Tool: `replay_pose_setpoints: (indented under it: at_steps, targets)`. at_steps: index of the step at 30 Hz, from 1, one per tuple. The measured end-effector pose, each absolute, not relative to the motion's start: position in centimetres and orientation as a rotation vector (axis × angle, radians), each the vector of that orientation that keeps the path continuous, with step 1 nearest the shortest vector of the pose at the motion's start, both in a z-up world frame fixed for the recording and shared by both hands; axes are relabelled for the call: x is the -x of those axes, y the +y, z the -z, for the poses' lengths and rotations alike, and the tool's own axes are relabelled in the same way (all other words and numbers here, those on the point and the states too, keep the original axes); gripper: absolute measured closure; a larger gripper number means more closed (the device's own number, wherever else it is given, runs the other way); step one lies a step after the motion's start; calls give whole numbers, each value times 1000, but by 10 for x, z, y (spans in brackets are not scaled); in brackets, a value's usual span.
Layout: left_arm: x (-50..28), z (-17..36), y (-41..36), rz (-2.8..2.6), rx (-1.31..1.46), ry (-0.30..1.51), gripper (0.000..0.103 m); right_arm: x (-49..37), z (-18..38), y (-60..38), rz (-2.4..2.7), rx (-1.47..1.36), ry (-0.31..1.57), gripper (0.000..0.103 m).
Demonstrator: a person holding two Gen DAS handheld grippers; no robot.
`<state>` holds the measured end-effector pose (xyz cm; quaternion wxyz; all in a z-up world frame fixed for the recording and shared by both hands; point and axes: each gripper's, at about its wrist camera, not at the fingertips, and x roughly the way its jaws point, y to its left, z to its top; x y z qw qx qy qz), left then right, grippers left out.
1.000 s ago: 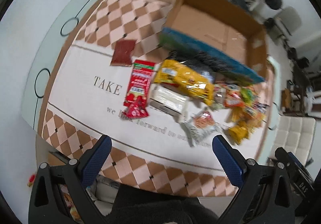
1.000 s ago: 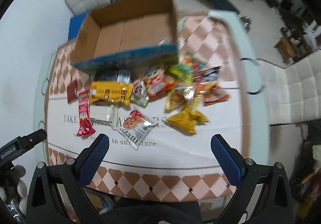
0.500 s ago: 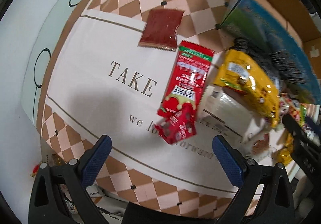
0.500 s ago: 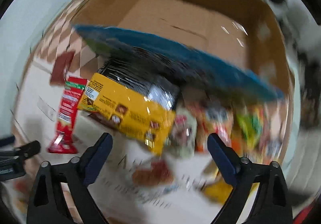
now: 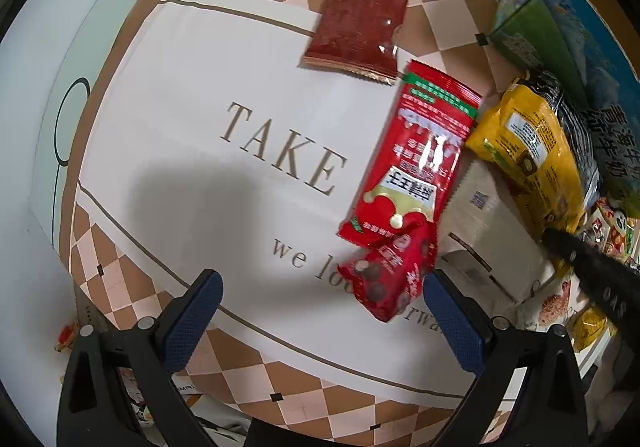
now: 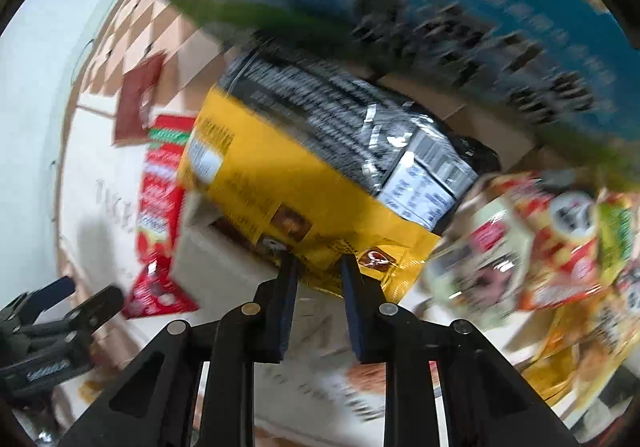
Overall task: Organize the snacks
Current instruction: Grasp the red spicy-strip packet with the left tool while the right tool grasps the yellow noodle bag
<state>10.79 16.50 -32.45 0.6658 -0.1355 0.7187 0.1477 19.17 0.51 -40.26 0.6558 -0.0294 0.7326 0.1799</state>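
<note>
My left gripper is open and low over the cloth, with a small red snack pack between its fingers and a long red pack just beyond. A dark red sachet lies farther back. My right gripper has its fingers close together at the near edge of the yellow bag, which lies over a black pack. The view is blurred, so I cannot tell whether the fingers pinch the bag. The yellow bag also shows in the left wrist view.
A blue-sided cardboard box stands right behind the yellow bag; it also shows in the left wrist view. A white box lies under the bags. Several colourful snack packs are heaped at the right. The cloth covers the table.
Both grippers have dropped toward the table. The right gripper's fingers have narrowed from wide open to a small gap at the yellow bag. The left gripper has closed in on the red packs.
</note>
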Motion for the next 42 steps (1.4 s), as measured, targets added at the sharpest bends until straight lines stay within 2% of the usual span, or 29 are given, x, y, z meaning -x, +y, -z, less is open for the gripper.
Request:
replay_pose_setpoints:
  at_steps: [3, 4, 5, 6, 7, 12, 19, 21, 24, 28, 33, 36, 42]
  targets:
    - [-106, 325, 173, -337, 295, 1613, 0, -181, 398, 16, -555, -23, 1724, 77]
    - [-105, 325, 175, -339, 289, 1610, 0, -182, 393, 16, -561, -14, 1714, 66]
    - [-105, 325, 178, -341, 279, 1604, 0, -186, 384, 11, -555, 20, 1677, 43]
    - [-104, 326, 180, -344, 271, 1600, 0, -192, 376, 7, -538, 75, 1615, 28]
    - [-104, 327, 182, -345, 263, 1597, 0, -195, 370, 3, -520, 126, 1572, 6]
    - [-107, 334, 190, -332, 237, 1591, 0, -240, 392, 10, -474, 225, 1559, 6]
    - [-117, 341, 195, -298, 203, 1592, 0, -231, 416, 14, -586, 34, 1695, 8]
    - [-116, 344, 199, -295, 197, 1594, 0, -223, 408, 17, -591, 92, 1670, 8]
    - [-109, 347, 205, -298, 196, 1597, 0, -221, 398, 33, -542, 379, 1502, 6]
    - [-110, 357, 221, -295, 183, 1594, 0, -230, 420, 62, -589, 534, 1468, 1]
    - [-117, 358, 232, -290, 183, 1591, 0, -244, 446, 73, -582, 534, 1534, 1]
    - [-128, 358, 231, -286, 174, 1584, 0, -243, 453, 81, -528, 506, 1569, 6]
    - [-138, 360, 227, -243, 152, 1582, 0, -226, 454, 14, -261, 345, 1748, 8]
